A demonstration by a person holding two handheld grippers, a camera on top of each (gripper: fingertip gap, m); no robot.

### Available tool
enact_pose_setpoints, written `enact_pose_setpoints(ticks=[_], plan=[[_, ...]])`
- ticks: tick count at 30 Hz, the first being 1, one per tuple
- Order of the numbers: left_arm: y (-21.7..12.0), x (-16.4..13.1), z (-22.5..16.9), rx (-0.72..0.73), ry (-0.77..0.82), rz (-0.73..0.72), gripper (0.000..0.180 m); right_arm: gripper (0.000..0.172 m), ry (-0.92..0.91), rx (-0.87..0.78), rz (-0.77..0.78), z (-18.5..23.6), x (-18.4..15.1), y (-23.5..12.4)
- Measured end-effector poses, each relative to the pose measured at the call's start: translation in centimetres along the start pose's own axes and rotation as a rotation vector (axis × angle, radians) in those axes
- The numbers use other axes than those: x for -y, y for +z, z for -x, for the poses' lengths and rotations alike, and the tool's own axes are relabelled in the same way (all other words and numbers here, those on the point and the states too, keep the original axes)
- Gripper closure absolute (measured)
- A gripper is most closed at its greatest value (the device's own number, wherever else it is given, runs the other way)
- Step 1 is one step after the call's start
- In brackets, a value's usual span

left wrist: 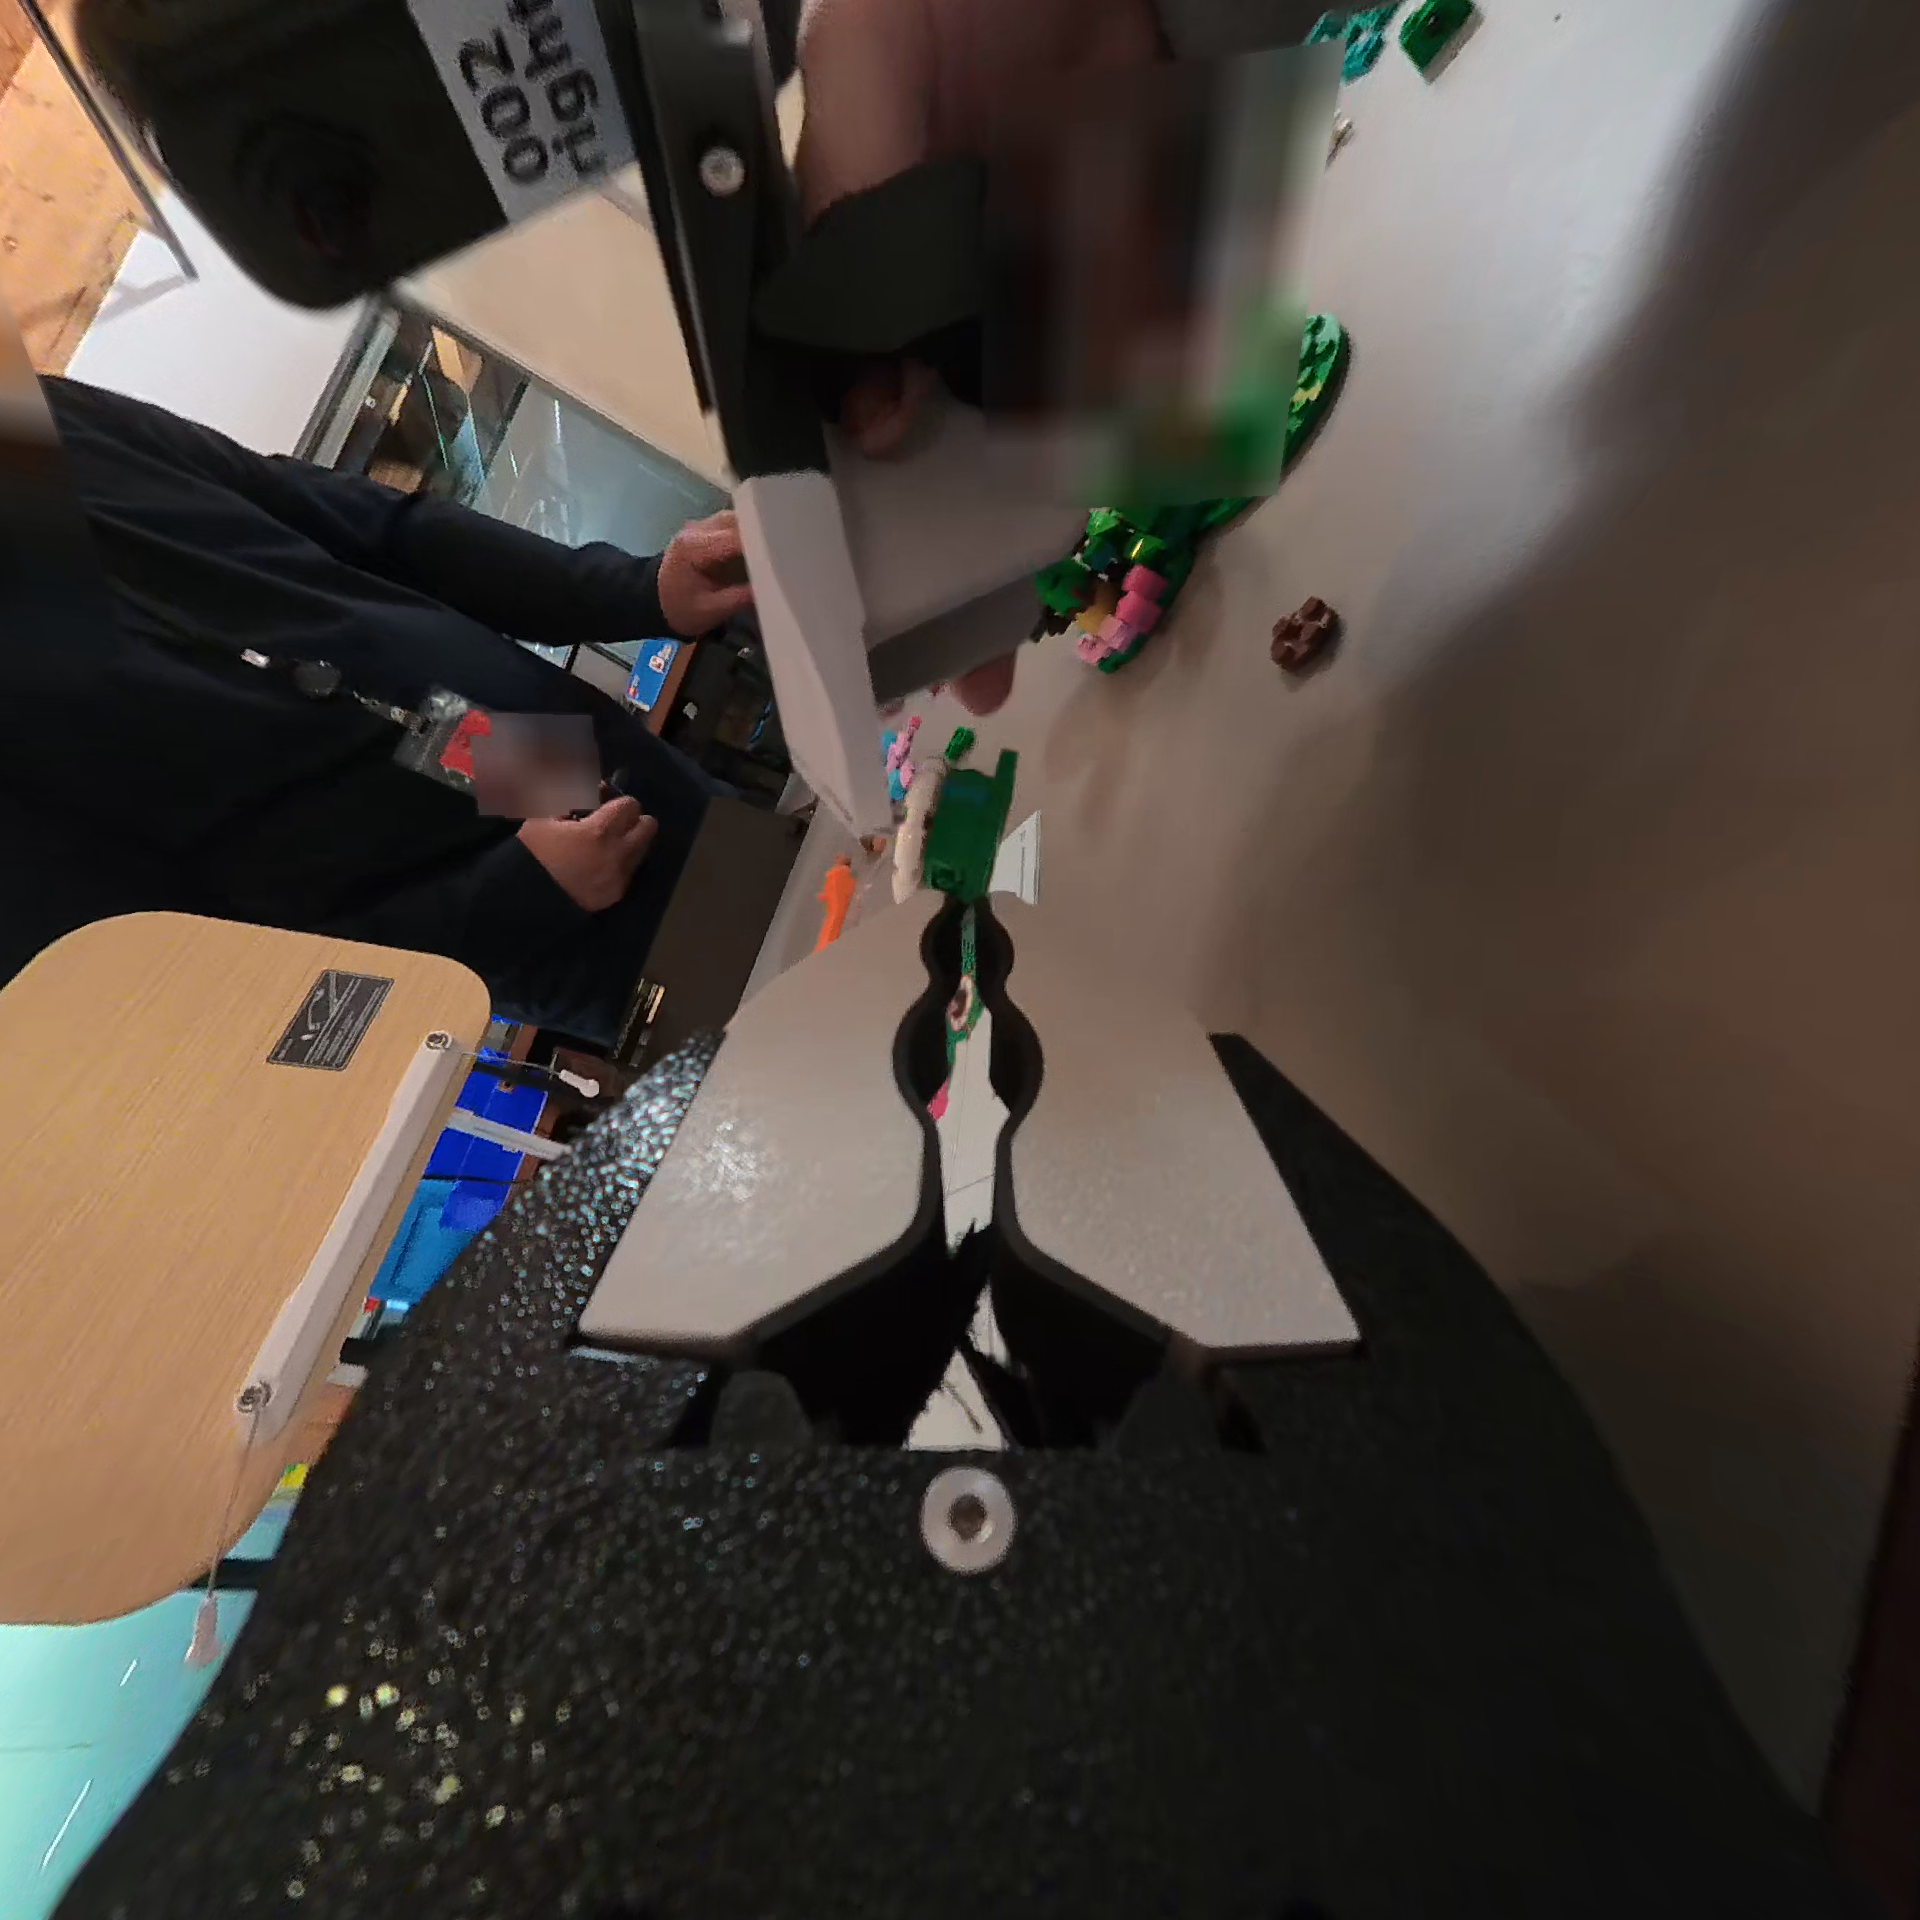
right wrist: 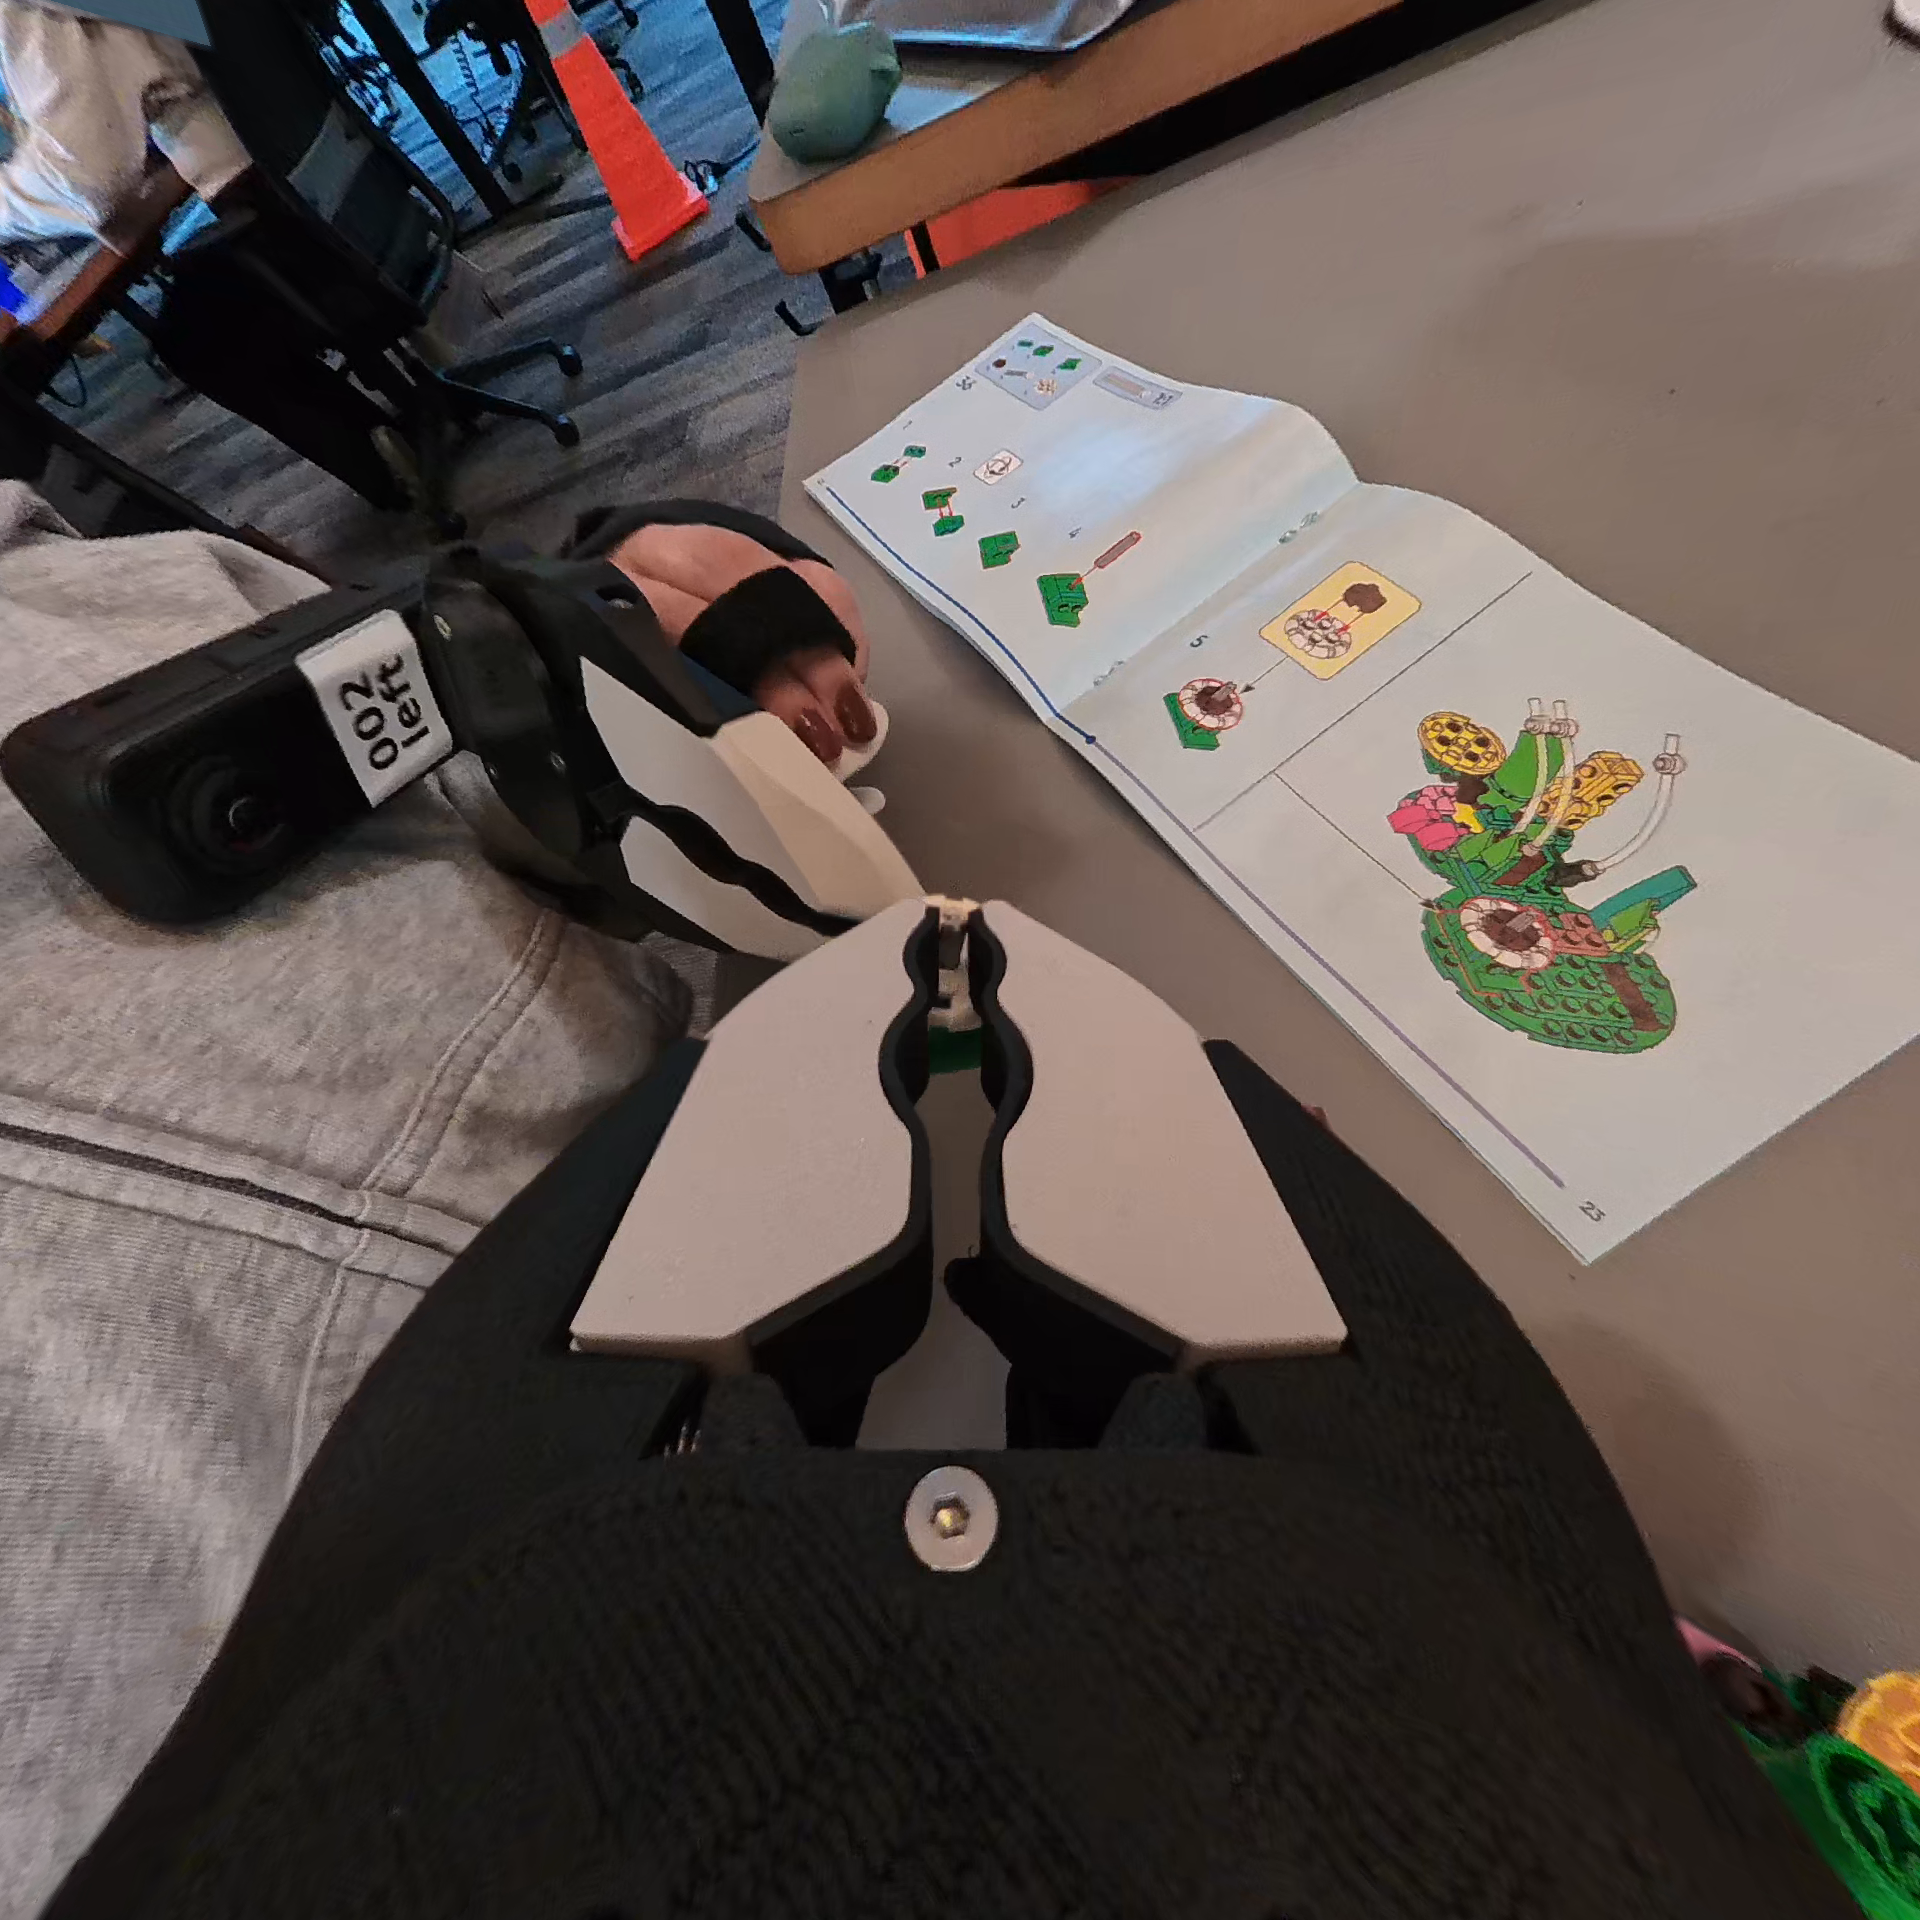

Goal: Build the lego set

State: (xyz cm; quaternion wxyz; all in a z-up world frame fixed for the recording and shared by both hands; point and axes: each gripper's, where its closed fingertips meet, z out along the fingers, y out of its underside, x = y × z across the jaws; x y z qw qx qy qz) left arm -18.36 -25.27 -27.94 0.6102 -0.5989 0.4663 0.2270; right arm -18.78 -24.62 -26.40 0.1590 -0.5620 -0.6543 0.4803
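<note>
At mid-frame my left gripper [left wrist: 961, 914] pinched the small green brick piece [left wrist: 966, 831], while my right gripper [right wrist: 951, 920] clamped its white round ring [right wrist: 951, 977]; the open instruction booklet [right wrist: 1351, 790] lay right.

- Green brick piece [left wrist: 966, 831] with a white round ring [left wrist: 914, 831] on it
- Grey tabletop [right wrist: 1455, 260]
- Pale blue booklet [right wrist: 1299, 727], printed with green, yellow and pink pictures
- Orange cone [right wrist: 623, 156]
- Light grey fingers [right wrist: 1132, 1143], black-edged
</note>
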Motion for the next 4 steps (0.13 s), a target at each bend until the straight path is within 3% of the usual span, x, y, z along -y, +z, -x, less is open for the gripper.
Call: enact_pose_setpoints(ticks=[4], plan=[[-0.1, -0.8, 0.4, 0.013, -0.023, 0.034, 0.178, 0.157, -0.111, -0.19, 0.03, -2.4, -0.5, -3.2]])
